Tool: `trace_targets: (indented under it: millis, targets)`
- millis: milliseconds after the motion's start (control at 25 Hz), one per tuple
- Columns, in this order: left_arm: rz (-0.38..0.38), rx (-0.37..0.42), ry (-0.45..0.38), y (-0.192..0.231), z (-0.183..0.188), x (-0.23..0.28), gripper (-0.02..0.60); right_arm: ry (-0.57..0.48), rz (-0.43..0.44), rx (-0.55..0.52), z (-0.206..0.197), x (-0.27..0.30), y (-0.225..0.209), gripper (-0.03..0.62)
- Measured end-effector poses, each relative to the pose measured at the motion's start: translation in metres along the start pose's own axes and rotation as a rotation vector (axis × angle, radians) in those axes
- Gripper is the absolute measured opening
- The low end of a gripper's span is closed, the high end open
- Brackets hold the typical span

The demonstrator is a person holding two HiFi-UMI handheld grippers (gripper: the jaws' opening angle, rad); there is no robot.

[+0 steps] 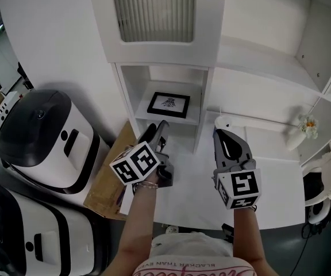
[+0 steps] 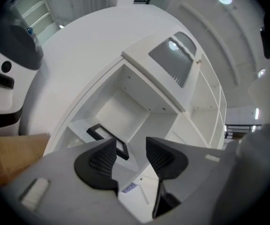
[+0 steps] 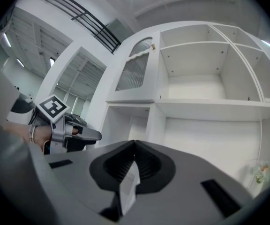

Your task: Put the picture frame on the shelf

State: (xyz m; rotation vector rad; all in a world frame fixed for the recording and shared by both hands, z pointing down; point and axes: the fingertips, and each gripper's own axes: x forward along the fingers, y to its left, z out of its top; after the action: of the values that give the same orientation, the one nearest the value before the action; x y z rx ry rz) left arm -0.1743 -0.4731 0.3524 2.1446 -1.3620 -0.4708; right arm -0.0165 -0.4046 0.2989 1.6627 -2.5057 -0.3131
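The black picture frame (image 1: 168, 104) with a white print lies flat on the low shelf (image 1: 144, 115) of the white cabinet's narrow bay. My left gripper (image 1: 161, 127) hovers just in front of that shelf, open and holding nothing. In the left gripper view the frame (image 2: 108, 138) shows beyond the left gripper (image 2: 131, 147), partly hidden by the left jaw. My right gripper (image 1: 224, 134) hangs further right, in front of the wide bay, shut with nothing visibly held. The right gripper view shows the right gripper (image 3: 135, 143) with jaws together, and the left gripper (image 3: 76, 134) off to its left.
Two black-and-white appliances (image 1: 42, 137) (image 1: 22, 229) stand at the left, with a cardboard sheet (image 1: 105, 180) beside them. A ribbed-glass door (image 1: 154, 10) sits above the frame's bay. A small flower vase (image 1: 305, 127) stands in the wide bay. The white counter (image 1: 280, 194) lies below.
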Motion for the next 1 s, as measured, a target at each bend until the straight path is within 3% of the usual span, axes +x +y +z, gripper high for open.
trace_targets:
  millis: [160,360,520,560,600,840,1000]
  targets:
    - [-0.014,0.159,-0.022,-0.018,0.006,-0.006,0.184,-0.010,-0.001,0.008,0.003,-0.004,-0.006,0.008]
    - [-0.016,0.431,-0.137,-0.046,0.023,-0.022,0.162,-0.029,0.006,0.040,0.012,-0.008,-0.010,0.008]
    - [0.002,0.622,-0.211,-0.065,0.036,-0.035,0.068,-0.041,0.011,0.033,0.016,-0.011,-0.008,0.008]
    - [-0.003,0.651,-0.224,-0.069,0.039,-0.038,0.019,-0.043,0.012,0.027,0.017,-0.011,-0.007,0.008]
    - [-0.015,0.676,-0.228,-0.072,0.040,-0.040,0.009,-0.046,0.012,0.019,0.018,-0.011,-0.006,0.008]
    - [-0.068,0.774,-0.257,-0.094,0.044,-0.048,0.009,-0.108,0.016,0.002,0.032,-0.017,-0.008,0.008]
    - [-0.077,0.789,-0.293,-0.103,0.051,-0.052,0.009,-0.139,0.016,-0.010,0.041,-0.019,-0.010,0.006]
